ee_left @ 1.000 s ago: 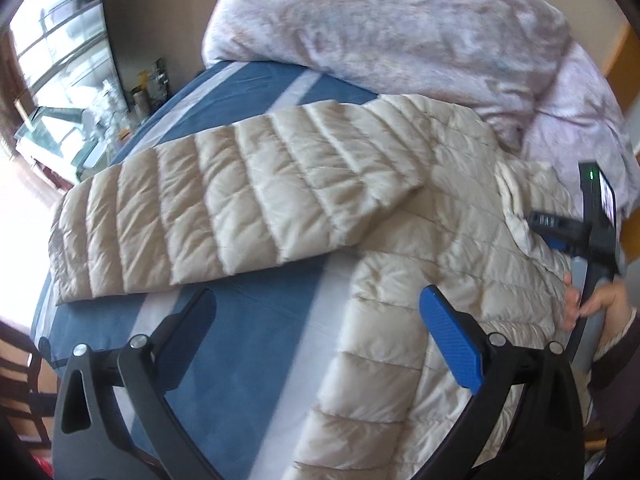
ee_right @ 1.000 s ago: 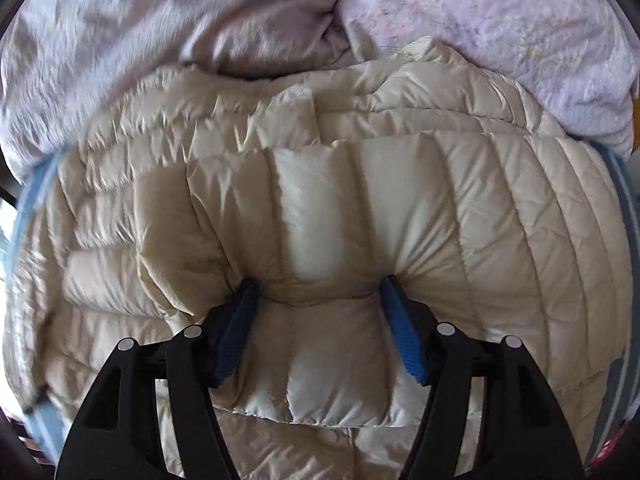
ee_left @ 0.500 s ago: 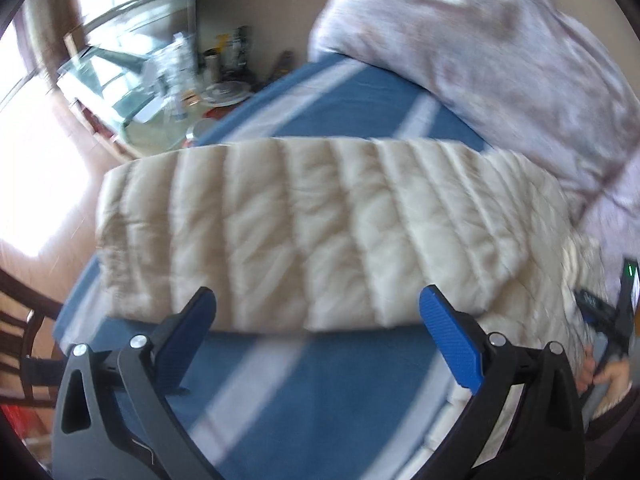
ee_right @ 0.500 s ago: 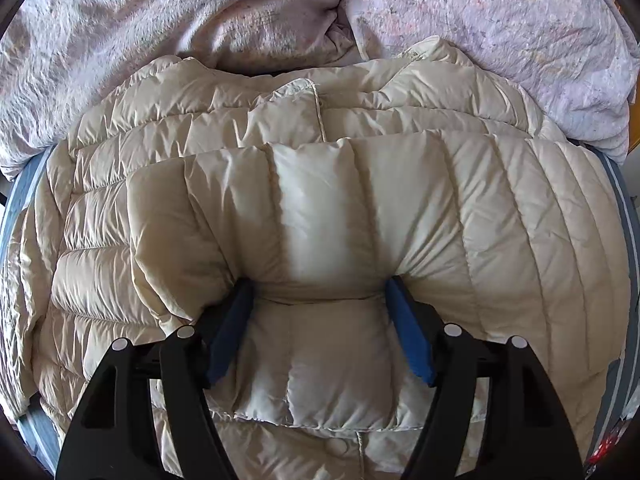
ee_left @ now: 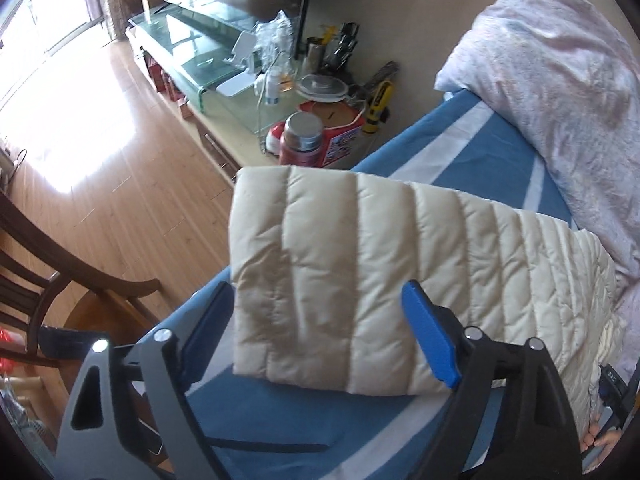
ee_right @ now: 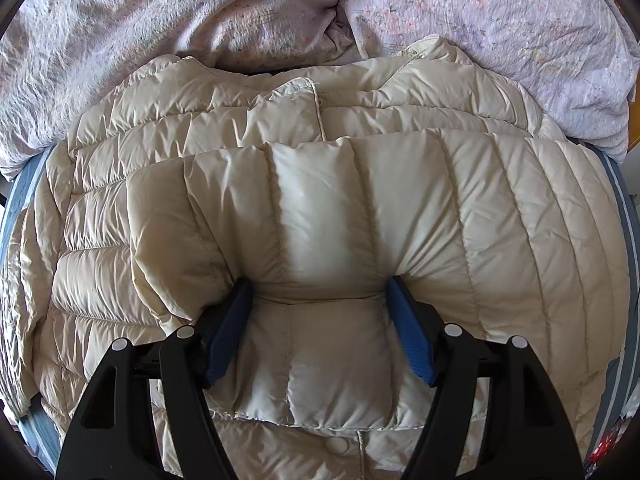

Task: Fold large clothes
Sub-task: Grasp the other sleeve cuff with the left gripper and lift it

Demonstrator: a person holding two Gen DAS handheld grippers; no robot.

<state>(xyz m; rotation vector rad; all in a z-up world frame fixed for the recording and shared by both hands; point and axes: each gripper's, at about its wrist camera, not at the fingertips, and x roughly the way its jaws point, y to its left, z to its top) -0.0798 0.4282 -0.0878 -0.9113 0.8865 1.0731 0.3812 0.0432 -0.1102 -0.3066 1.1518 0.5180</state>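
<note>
The cream jacket lies spread on the blue bed, near the pillows. The right gripper squeezes a folded sleeve. The left gripper is closing around the other sleeve's end, its pads not yet pressing.

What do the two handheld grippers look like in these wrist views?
The left gripper and the right gripper look alike: black, forked plastic finger arms with triangular cut-outs and silver pivot pins, ending in flat blue pads. No cables show. At the left view's lower right edge, a person's fingers are visible; no sleeve can be made out.
</note>
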